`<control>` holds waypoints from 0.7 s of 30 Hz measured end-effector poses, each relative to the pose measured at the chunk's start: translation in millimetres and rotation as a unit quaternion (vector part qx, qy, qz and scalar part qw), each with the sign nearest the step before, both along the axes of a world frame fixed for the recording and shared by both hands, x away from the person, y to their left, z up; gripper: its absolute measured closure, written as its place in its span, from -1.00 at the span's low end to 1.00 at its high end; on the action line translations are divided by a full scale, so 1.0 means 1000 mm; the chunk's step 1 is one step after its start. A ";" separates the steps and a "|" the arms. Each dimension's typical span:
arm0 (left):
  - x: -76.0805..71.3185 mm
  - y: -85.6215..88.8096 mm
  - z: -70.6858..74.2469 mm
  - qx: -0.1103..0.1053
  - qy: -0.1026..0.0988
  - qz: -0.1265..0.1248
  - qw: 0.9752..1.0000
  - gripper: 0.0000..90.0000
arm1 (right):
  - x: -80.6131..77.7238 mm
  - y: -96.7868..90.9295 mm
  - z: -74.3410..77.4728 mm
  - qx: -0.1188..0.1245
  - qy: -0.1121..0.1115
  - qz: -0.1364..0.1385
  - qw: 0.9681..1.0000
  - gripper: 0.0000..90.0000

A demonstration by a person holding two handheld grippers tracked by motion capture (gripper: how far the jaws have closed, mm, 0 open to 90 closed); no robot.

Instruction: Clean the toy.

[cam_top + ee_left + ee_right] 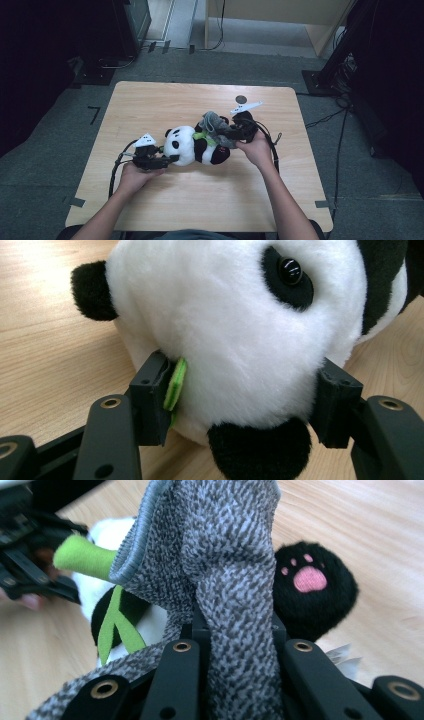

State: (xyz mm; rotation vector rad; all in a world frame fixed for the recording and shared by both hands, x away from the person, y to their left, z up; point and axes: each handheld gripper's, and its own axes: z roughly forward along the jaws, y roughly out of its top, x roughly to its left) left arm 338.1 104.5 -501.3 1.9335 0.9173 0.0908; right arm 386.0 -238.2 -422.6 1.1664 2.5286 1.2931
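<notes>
A black-and-white panda plush (192, 145) lies on its side in the middle of the wooden table (150, 102). My left gripper (170, 159) is shut on the panda's head (225, 330), its pads pressing in from both sides. A green felt pad (175, 384) sits on one jaw. My right gripper (231, 133) is shut on a grey knitted cloth (225, 565) that drapes over the plush's body. Beside the cloth lie a green felt stalk (82, 555) and a black paw with pink pads (310, 587).
A small dark round mark (241, 99) sits near the table's far edge. Cables (117, 167) trail from both grippers across the tabletop. A dark cabinet (132, 22) and a wooden frame (280, 20) stand on the grey floor beyond the table.
</notes>
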 end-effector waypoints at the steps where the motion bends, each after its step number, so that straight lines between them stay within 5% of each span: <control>1: 0.000 0.000 0.000 0.000 0.001 0.000 1.000 -0.17 | 0.001 -0.004 -0.003 0.015 0.010 -0.002 1.000 0.72; 4: 0.000 -0.001 0.001 0.002 0.004 0.001 1.000 -0.18 | 0.003 -0.012 -0.010 0.043 0.026 -0.010 0.999 0.70; 10: 0.001 -0.001 0.001 0.005 0.003 -0.001 1.000 -0.20 | -0.002 -0.012 -0.014 0.030 0.001 -0.014 0.999 0.71; 21: 0.001 -0.002 0.002 0.011 -0.001 -0.004 1.000 -0.19 | -0.004 -0.018 -0.019 0.042 -0.005 -0.013 0.999 0.71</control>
